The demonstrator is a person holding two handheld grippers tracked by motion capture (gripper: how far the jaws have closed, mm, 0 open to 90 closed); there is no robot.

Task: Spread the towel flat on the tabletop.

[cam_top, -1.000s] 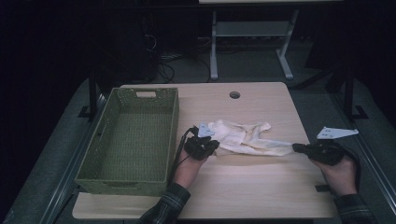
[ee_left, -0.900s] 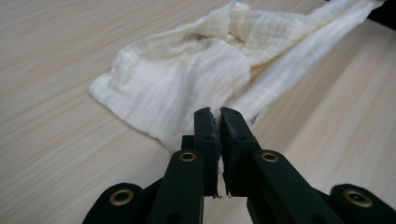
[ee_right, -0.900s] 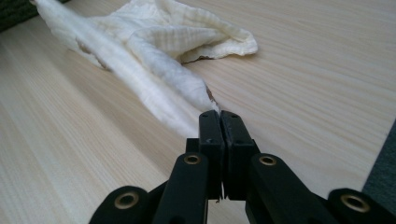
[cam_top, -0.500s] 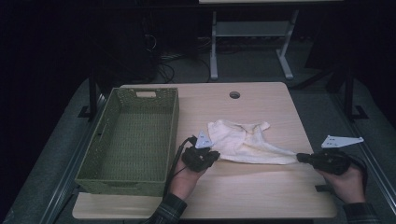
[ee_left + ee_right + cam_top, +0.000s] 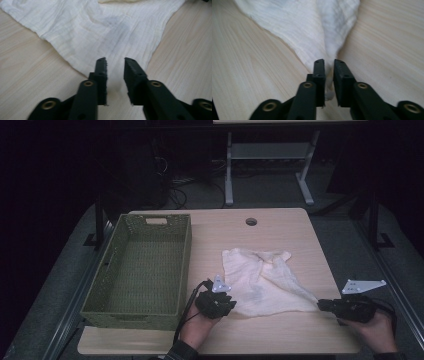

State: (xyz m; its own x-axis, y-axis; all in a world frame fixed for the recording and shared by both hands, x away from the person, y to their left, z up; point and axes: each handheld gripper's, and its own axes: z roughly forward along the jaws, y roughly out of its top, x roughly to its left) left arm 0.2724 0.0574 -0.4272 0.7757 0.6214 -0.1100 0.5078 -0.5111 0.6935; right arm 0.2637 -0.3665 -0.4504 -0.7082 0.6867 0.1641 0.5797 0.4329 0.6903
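A white crinkled cloth (image 5: 265, 280) lies spread on the wooden table (image 5: 280, 335), right of its middle. My left gripper (image 5: 231, 303) sits at the cloth's near left corner. In the left gripper view its jaws stand a little apart, and the corner of the cloth (image 5: 100, 30) lies loose in the gap of that gripper (image 5: 115, 62). My right gripper (image 5: 321, 305) is at the near right corner, which is drawn out to a point. In the right gripper view that gripper (image 5: 329, 62) is shut on the tip of the cloth (image 5: 312, 25).
An empty green woven basket (image 5: 186, 260) stands along the table's left side, close to my left hand. A round cable hole (image 5: 251, 221) is at the far middle. Both hands rest near the table's front edge. Dark floor and a desk frame lie beyond.
Both grippers have moved back toward the near edge, dragging the cloth with them. The cloth now lies flatter and more spread out, with its right corner stretched.
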